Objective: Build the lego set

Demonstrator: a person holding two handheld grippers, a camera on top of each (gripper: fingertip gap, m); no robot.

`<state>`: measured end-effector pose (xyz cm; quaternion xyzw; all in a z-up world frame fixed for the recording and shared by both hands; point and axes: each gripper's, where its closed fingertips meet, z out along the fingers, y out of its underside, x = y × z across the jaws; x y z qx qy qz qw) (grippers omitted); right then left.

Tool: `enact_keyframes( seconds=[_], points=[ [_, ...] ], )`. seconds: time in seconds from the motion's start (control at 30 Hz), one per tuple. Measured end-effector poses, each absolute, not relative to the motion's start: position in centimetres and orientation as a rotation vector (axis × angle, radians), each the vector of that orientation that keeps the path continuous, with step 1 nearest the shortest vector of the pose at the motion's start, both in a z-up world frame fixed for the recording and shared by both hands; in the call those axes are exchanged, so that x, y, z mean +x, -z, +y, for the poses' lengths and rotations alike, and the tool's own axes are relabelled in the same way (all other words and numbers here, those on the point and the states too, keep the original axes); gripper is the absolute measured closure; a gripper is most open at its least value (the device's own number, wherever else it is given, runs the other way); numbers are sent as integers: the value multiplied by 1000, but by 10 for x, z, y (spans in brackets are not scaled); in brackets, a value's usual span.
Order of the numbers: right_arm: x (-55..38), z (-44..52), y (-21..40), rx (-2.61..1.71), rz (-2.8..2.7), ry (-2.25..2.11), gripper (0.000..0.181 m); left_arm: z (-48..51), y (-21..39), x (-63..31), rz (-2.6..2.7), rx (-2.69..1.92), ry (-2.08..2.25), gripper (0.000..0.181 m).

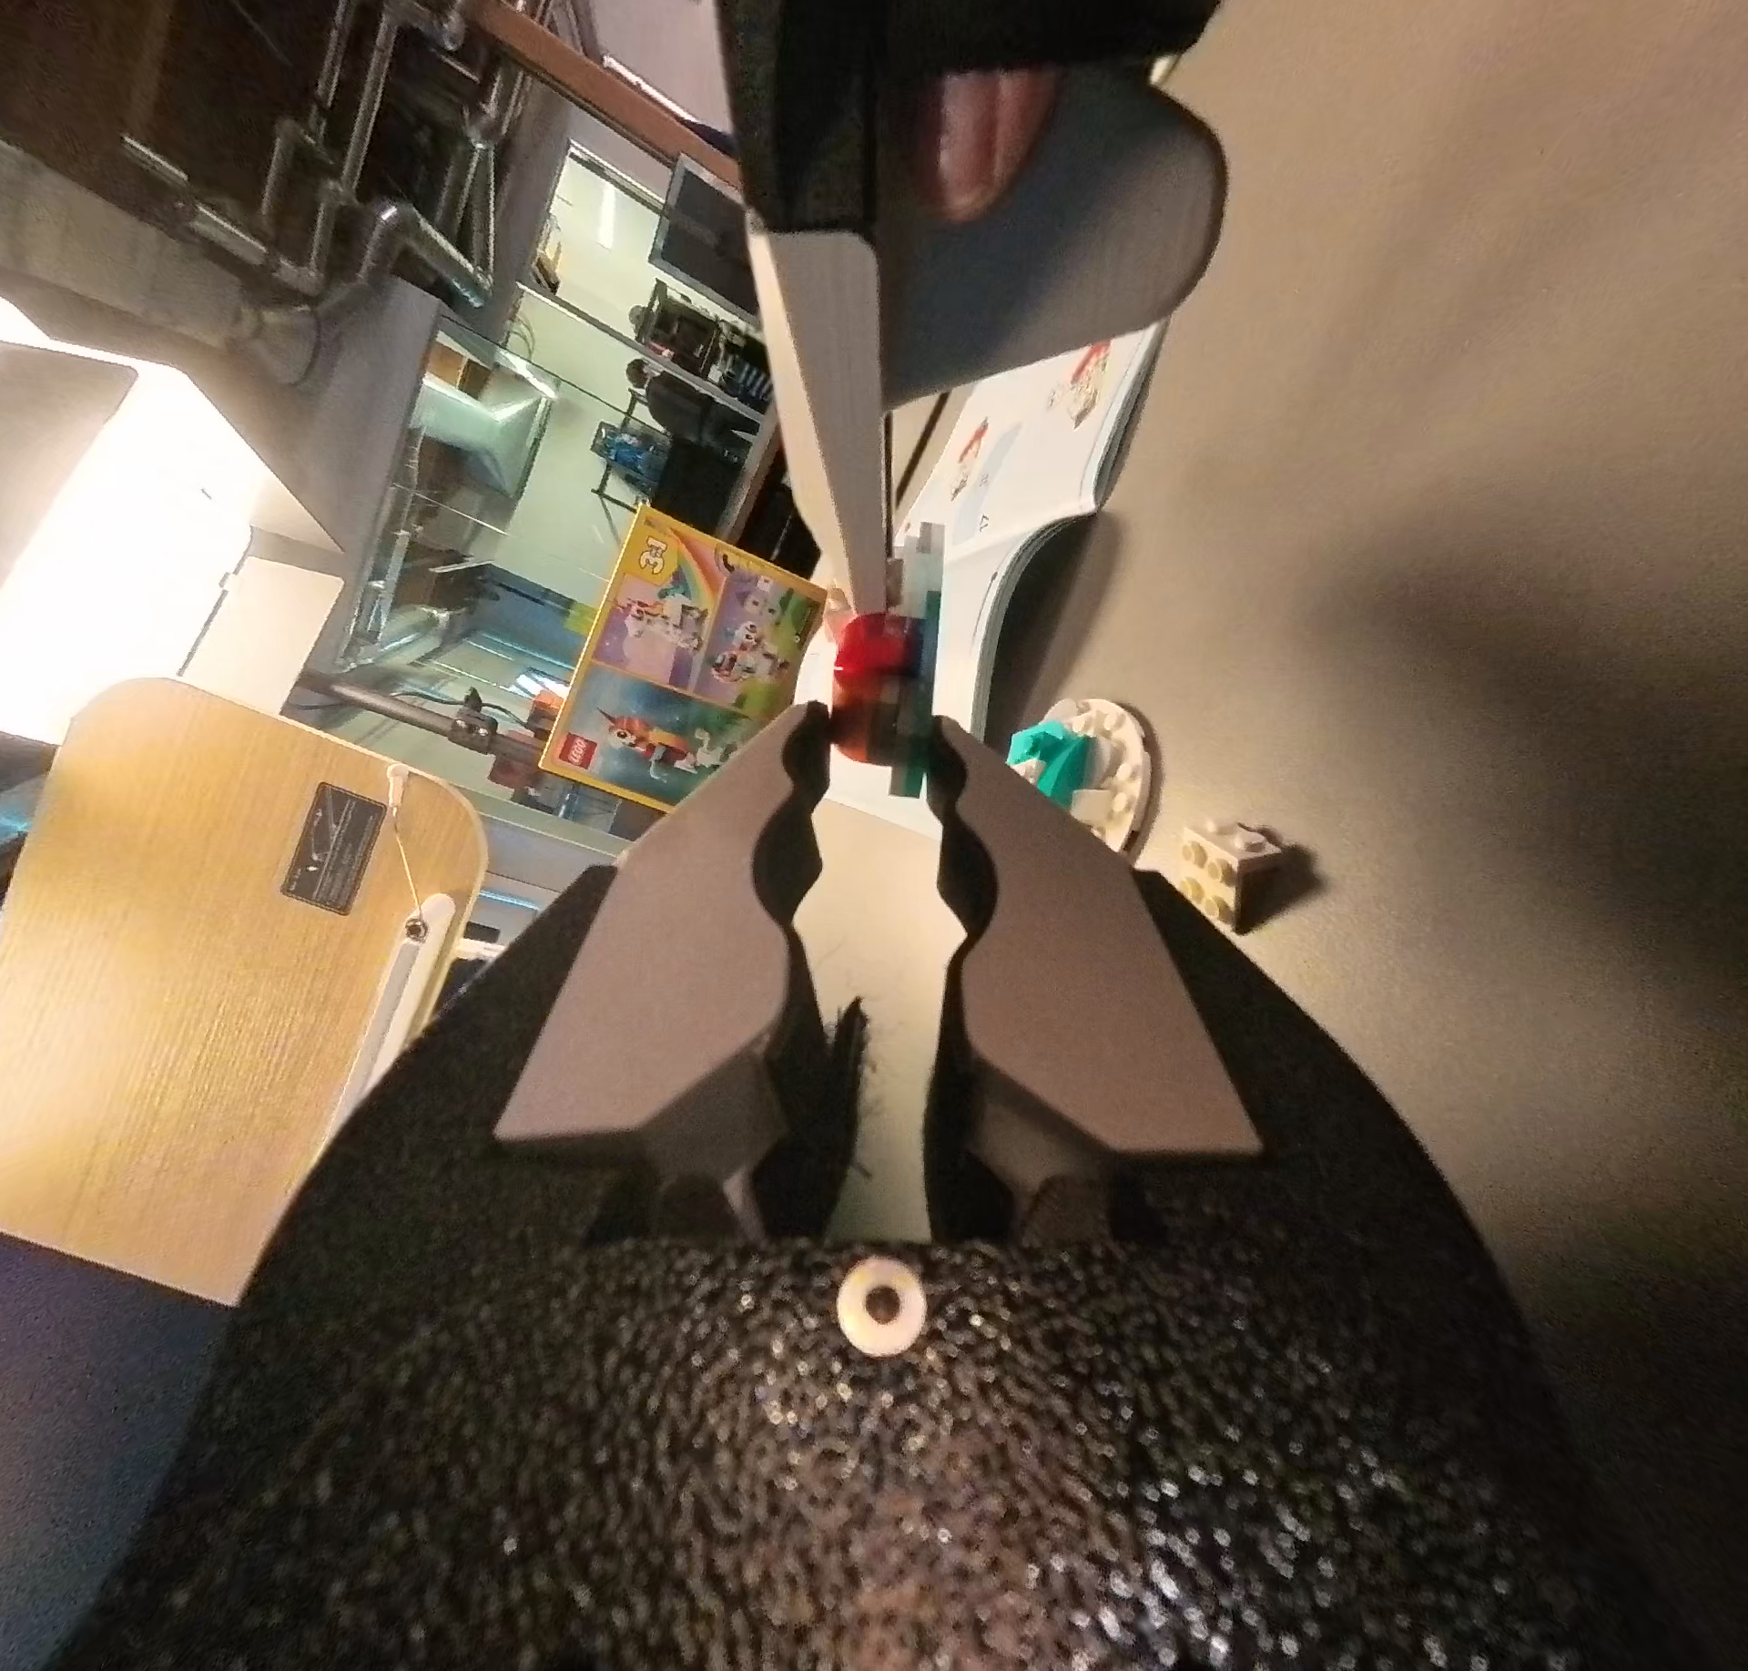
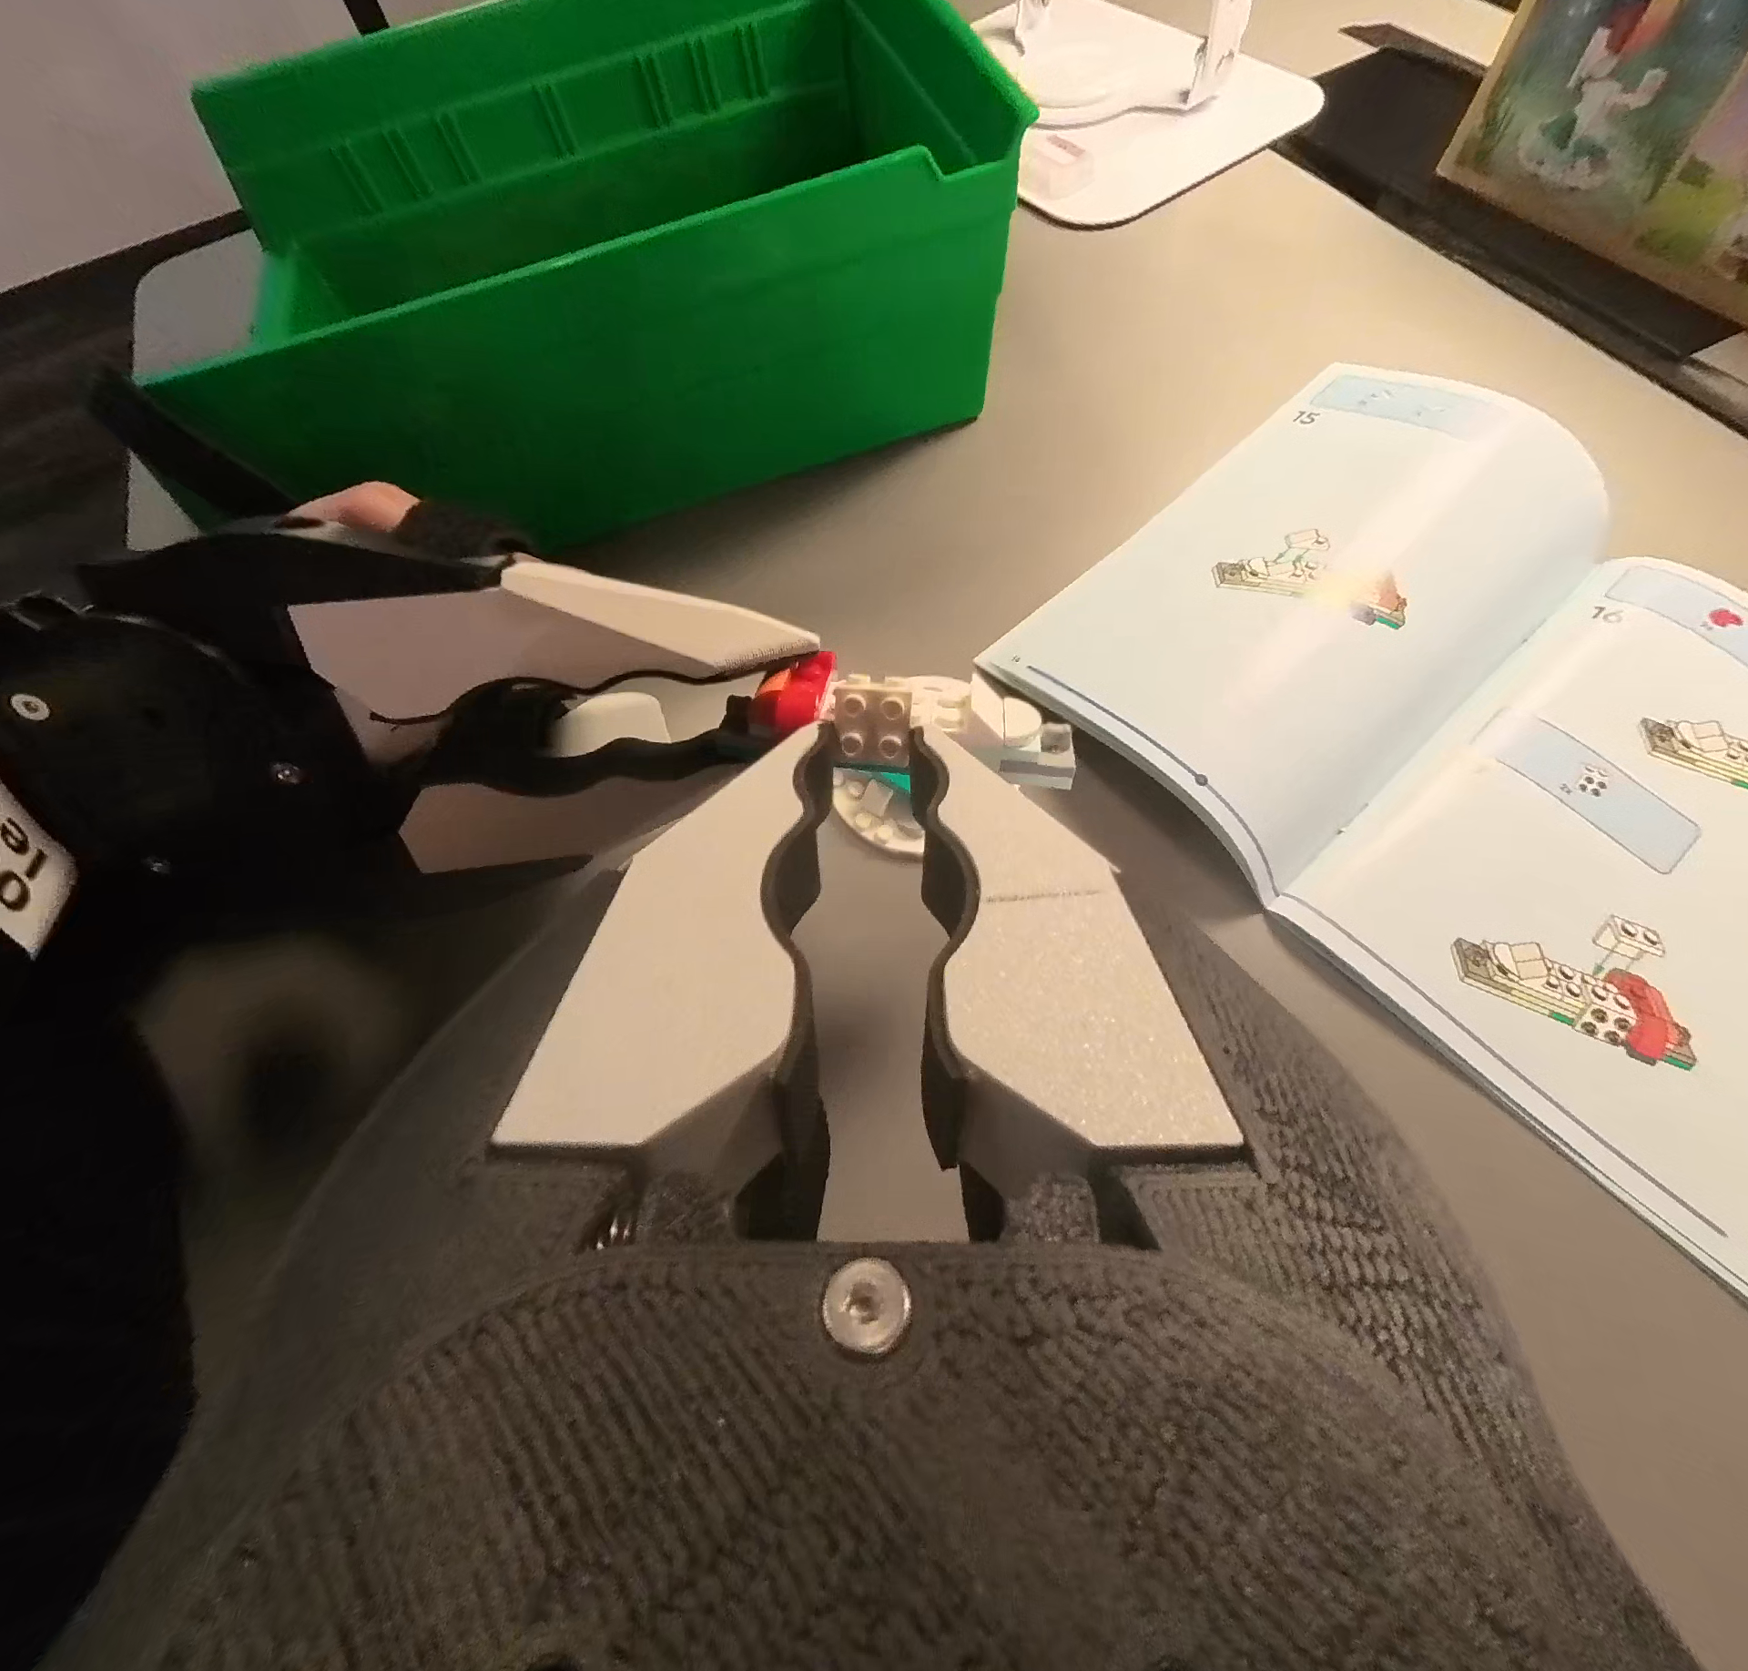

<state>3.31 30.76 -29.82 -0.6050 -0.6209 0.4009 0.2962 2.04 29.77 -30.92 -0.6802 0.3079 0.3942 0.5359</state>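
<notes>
My left hand-held gripper (image 1: 875, 727) clamps the red-and-green lego build (image 1: 875, 679); my right hand-held gripper (image 2: 870, 741) pinches a white 2x2 plate (image 2: 872, 715) right beside it, above the bench (image 2: 1088, 301).

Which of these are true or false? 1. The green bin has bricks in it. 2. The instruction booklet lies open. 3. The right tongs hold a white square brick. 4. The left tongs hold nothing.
1. False: the green bin looks empty.
2. True: the instruction booklet lies open on the table.
3. True: the right tongs grip a white square brick.
4. False: the left tongs grip the red end of the small build.
</notes>
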Motion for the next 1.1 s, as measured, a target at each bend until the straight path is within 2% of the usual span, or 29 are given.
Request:
enact_keyframes(
  seconds=[0.57,0.83,1.1],
  points=[
    [37,312,294,-1576,-1745,-985,167,298,306,21,710,-1628,-927,163],
    [37,325,261,-1584,-1678,-863,168,309,294,29,319,-1735,-424,164],
    [39,323,268,-1752,-1757,-826,168,312,293,26,175,-1732,-261,164]
  ],
)
